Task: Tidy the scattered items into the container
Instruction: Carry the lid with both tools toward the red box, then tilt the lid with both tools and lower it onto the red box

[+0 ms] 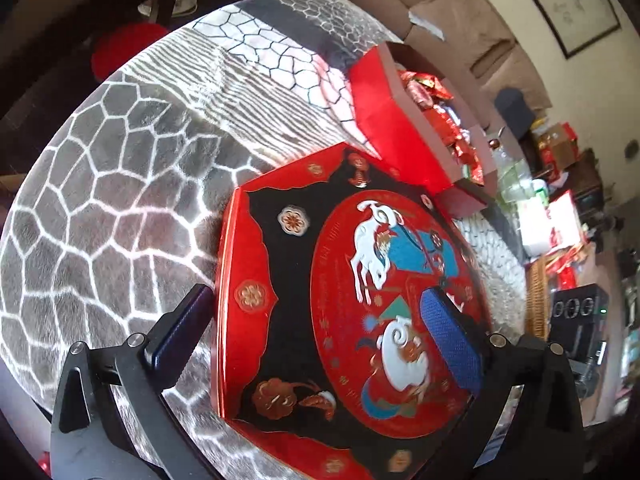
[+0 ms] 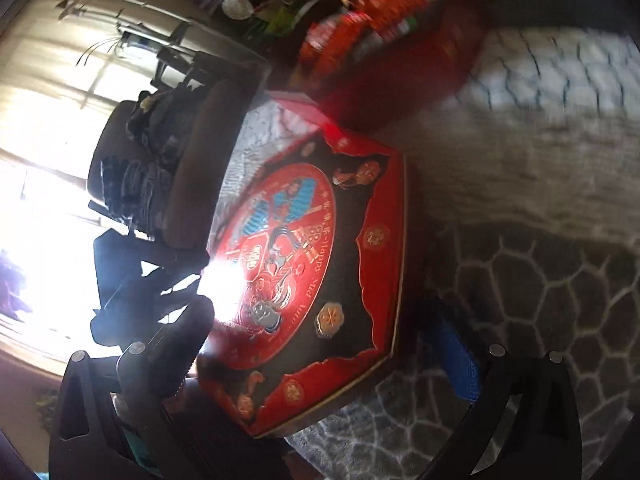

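A hexagonal red and black lid with a painted round scene lies flat on a grey patterned blanket. Behind it stands the open red box, filled with red-wrapped sweets. My left gripper hovers open over the lid's near left edge. One finger is off the edge and the blue pad is above the painting. In the blurred right wrist view my right gripper is open above the same lid, a finger on each side and no pad touching it. The box is at the top.
A cluttered side table with boxes and bottles lies beyond the blanket's right edge. A red round cushion sits at the far left. In the right wrist view a dark chair stands against a bright window.
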